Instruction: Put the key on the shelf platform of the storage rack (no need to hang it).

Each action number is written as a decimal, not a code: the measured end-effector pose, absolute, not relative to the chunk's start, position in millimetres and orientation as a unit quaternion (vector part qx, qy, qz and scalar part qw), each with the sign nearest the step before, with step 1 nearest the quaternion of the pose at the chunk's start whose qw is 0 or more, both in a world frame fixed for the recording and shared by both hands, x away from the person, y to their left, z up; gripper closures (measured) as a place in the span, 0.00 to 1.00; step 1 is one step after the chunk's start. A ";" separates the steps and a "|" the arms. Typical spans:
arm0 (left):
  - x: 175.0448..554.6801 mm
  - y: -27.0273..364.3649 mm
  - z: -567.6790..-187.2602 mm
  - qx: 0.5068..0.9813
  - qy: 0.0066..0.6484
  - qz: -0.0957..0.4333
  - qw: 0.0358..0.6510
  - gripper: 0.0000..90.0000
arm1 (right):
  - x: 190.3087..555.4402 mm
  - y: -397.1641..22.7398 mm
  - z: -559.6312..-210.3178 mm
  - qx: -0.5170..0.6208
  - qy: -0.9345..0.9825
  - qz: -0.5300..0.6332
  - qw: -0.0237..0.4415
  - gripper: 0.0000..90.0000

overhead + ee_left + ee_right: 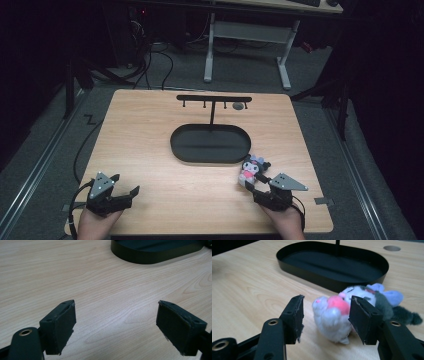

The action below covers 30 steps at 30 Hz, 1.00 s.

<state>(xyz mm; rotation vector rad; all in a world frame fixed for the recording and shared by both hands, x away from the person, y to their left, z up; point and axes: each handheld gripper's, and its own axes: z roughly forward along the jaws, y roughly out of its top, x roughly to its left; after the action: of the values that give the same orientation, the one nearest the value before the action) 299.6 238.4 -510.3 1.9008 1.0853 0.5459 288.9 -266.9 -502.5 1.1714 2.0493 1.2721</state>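
Note:
A small plush toy with a white body, pink front and grey-and-lilac head lies on its side on the wooden table, just right of the black oval tray. My right gripper reaches it from the near edge. In the right gripper view the plush toy lies between the jaws of the right gripper: a gap shows at the left pad, while the right pad sits against the toy's head. My left gripper rests at the near left. Its jaws stand wide apart over bare wood in the left gripper view.
A black T-shaped stand with small hooks rises from the tray's far side. The tray rim lies just beyond the toy. A round grey cable hole sits near the table's far edge. Desk legs and cables stand on the floor behind.

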 end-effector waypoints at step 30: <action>308.2 225.8 -505.9 0.767 0.417 0.221 0.435 0.19 | 269.6 -272.3 -510.4 0.408 0.757 0.455 0.233 0.83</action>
<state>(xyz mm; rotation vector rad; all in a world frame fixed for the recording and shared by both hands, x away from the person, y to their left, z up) 308.2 225.8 -505.9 1.9081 1.0387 0.5502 269.6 -272.3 -510.4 1.1199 2.0785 1.2494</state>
